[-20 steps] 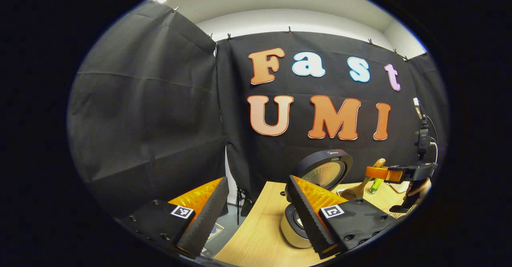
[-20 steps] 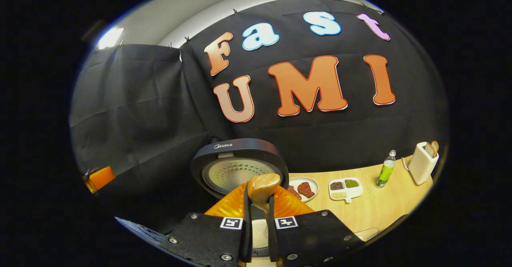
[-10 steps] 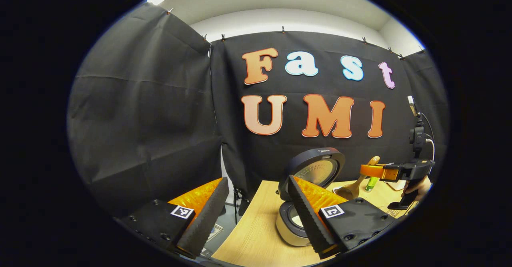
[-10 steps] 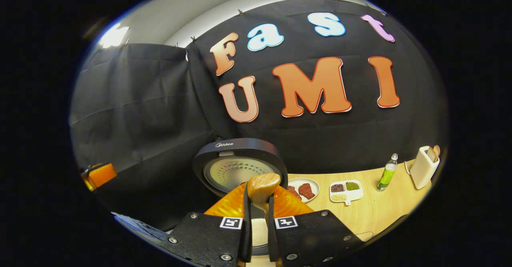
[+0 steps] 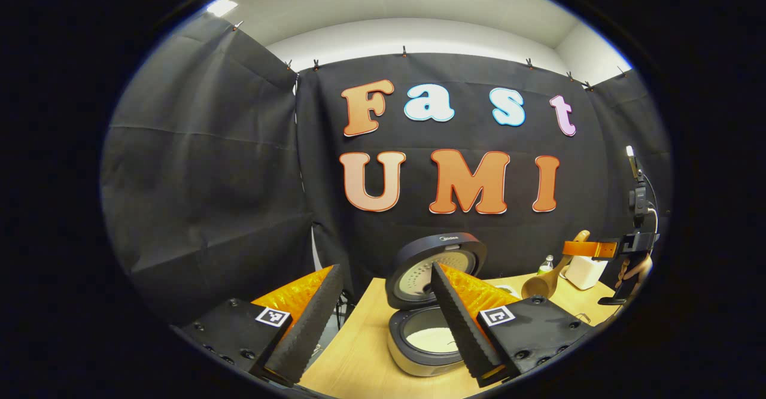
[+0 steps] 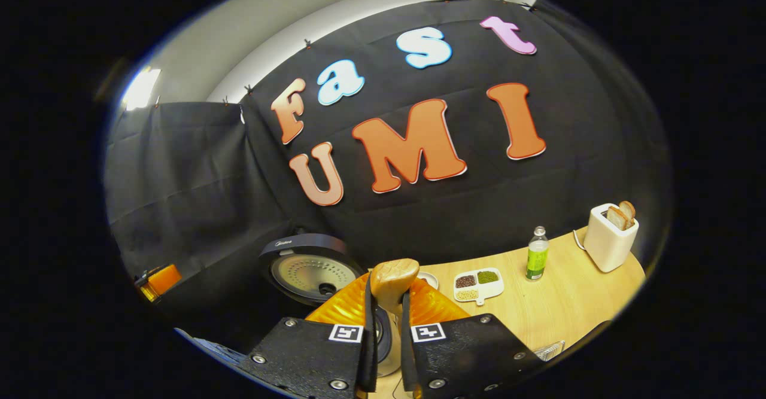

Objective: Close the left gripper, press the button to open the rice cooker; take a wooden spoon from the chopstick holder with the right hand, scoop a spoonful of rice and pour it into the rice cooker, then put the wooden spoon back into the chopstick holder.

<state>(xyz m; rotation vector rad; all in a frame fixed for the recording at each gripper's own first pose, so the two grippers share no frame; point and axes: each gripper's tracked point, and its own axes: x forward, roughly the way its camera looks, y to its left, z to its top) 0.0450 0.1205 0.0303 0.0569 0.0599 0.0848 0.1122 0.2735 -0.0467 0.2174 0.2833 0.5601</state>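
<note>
Rice cooker (image 5: 428, 327) open on the table (image 5: 359, 357)
Right gripper (image 6: 386, 327) clamps the wooden spoon (image 6: 392, 279); left gripper (image 5: 383, 321) gapes, holding nothing.

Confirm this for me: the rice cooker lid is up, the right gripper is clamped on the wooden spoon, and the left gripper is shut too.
One thing is off: the left gripper is open, its jaws spread wide apart with nothing between them, as the left gripper view shows. The rest holds: the rice cooker has its lid up, and the right gripper is clamped on the wooden spoon.
</note>
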